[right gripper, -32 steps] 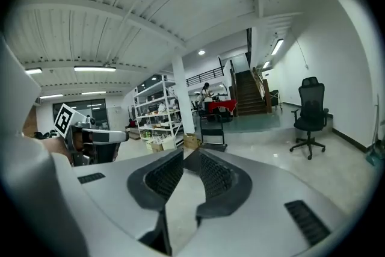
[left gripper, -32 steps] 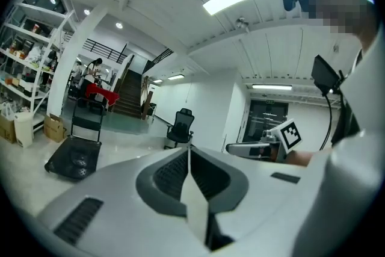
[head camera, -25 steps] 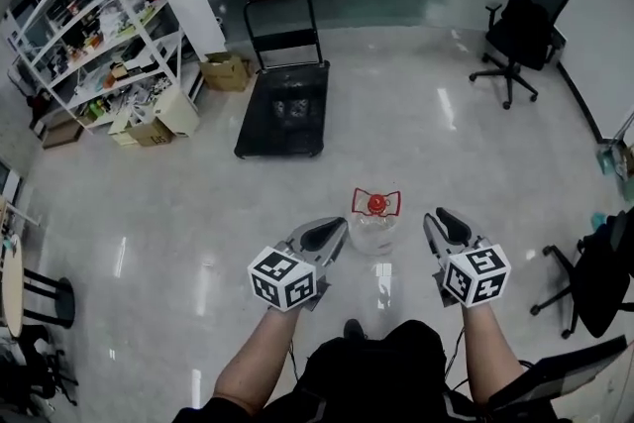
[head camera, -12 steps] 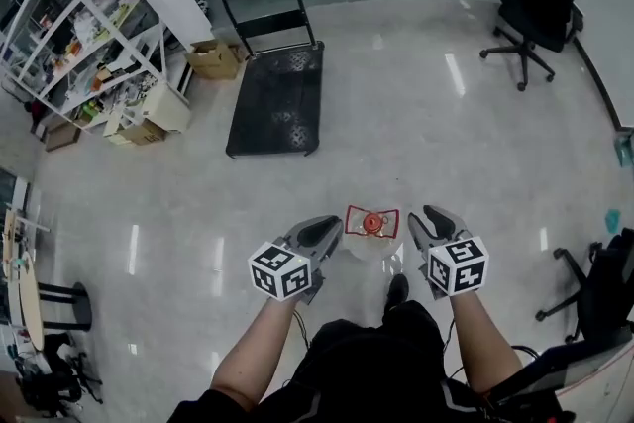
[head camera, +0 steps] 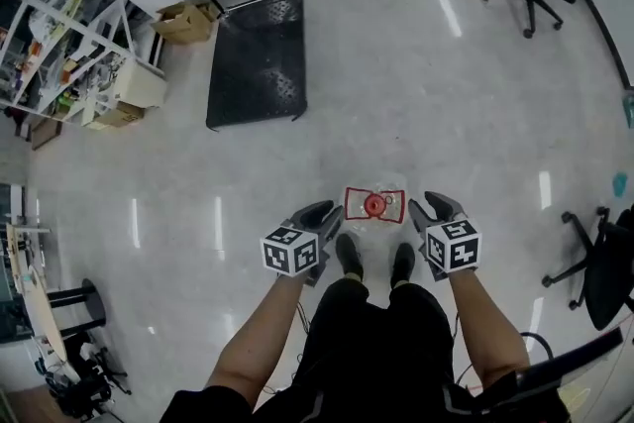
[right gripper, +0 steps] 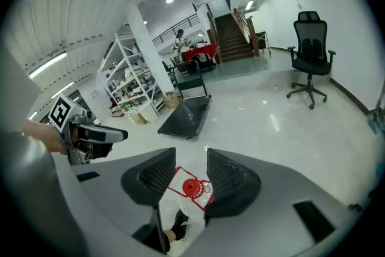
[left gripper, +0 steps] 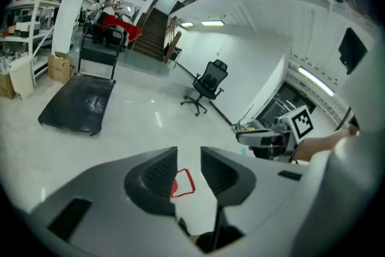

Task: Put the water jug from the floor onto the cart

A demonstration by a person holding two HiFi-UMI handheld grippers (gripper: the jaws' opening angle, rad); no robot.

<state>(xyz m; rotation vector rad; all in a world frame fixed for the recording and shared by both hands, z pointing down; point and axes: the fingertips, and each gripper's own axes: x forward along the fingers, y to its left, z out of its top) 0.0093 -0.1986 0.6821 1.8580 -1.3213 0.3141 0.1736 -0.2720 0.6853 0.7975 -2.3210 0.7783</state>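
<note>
The water jug (head camera: 374,205), with a red cap, stands on the floor (head camera: 446,94) between the left tongs (head camera: 319,215) and the right tongs (head camera: 430,210). Both tongs have just been opening and stand apart, gripping nothing. The cart (head camera: 258,59) is well apart.

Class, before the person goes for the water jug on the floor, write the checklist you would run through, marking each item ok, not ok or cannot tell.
1. Jaws apart: ok. The left gripper and right gripper have both just been opening, and nothing is between either one's pads.
2. The water jug stands upright: ok.
3. Grippers flank the jug: ok, one on each side, neither touching it.
4. Deck of the cart free: ok, nothing seen on it.
5. The floor between jug and cart free: ok.
6. Grip on the jug: not ok, not yet made.
</note>
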